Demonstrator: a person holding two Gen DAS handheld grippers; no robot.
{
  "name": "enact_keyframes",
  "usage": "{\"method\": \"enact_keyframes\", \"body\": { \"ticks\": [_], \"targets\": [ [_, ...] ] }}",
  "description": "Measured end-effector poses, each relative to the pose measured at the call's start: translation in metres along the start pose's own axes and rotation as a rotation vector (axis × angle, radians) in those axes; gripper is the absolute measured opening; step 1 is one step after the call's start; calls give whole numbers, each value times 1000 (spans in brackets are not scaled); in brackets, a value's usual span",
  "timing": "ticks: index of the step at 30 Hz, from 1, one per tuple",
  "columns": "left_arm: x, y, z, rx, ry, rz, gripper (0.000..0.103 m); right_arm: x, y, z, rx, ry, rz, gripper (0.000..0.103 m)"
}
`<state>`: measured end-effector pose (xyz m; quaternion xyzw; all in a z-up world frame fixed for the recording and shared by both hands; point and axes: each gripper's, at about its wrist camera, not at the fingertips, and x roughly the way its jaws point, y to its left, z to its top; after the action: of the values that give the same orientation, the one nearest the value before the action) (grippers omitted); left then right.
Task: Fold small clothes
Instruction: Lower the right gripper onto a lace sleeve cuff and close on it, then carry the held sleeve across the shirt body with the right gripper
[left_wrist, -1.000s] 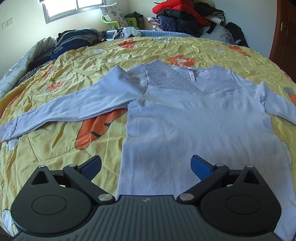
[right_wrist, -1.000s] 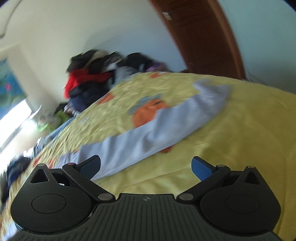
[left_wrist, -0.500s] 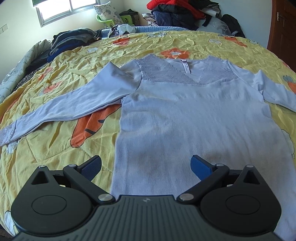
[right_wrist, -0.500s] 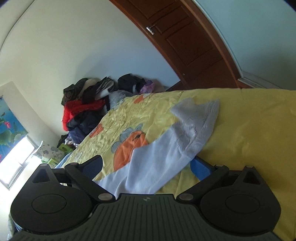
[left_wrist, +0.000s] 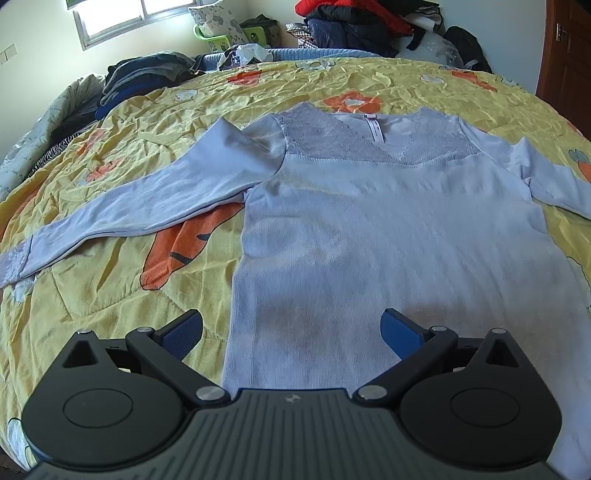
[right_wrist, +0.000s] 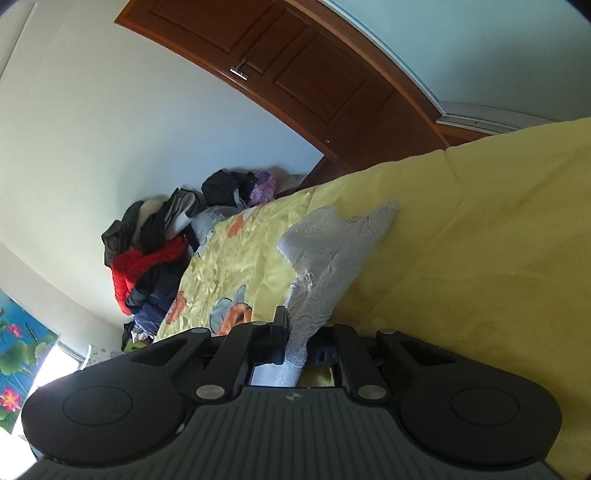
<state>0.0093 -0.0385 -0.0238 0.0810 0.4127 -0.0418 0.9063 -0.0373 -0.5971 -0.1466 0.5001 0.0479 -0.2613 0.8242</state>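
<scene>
A pale blue long-sleeved top (left_wrist: 388, 236) with a lace yoke lies flat, face up, on the yellow quilt (left_wrist: 110, 302). Its left sleeve (left_wrist: 147, 206) stretches out to the left. My left gripper (left_wrist: 291, 332) is open over the top's lower hem, its blue pads on either side of the hem's left part. My right gripper (right_wrist: 299, 339) is shut on the lace cuff of the right sleeve (right_wrist: 332, 251), which sticks up past the closed fingers above the quilt (right_wrist: 480, 295).
A pile of dark and red clothes (left_wrist: 362, 18) lies at the bed's far end and shows in the right wrist view (right_wrist: 155, 266) too. Folded dark clothes (left_wrist: 140, 77) lie at the far left. A wooden door (right_wrist: 314, 81) stands to the right.
My right gripper has moved onto the right sleeve's cuff and closed on it. My left gripper has stayed open over the hem and shifted slightly.
</scene>
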Motion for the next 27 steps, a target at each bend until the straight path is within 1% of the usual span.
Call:
{"method": "enact_keyframes", "body": {
  "ticks": [2, 5, 11, 14, 17, 19, 24, 27],
  "targets": [
    [0, 1, 0, -2, -3, 4, 103, -1, 3, -3, -13, -2, 5, 10],
    [0, 4, 1, -7, -9, 21, 103, -3, 12, -9, -4, 6, 56, 10],
    [2, 11, 1, -24, -2, 36, 103, -9, 41, -20, -47, 37, 156, 10],
    [4, 14, 0, -32, 0, 39, 103, -8, 61, -26, -85, 82, 197, 10],
    [5, 16, 0, -39, 4, 38, 103, -10, 85, -38, -155, 132, 236, 10],
    [5, 17, -1, -41, 5, 40, 103, -9, 98, -46, -177, 166, 266, 10],
    [4, 21, -1, -45, -4, 52, 103, -3, 123, -69, -167, 257, 322, 10],
    [5, 25, -1, -51, -9, 55, 103, 1, 136, -86, -155, 303, 342, 10]
  ]
}}
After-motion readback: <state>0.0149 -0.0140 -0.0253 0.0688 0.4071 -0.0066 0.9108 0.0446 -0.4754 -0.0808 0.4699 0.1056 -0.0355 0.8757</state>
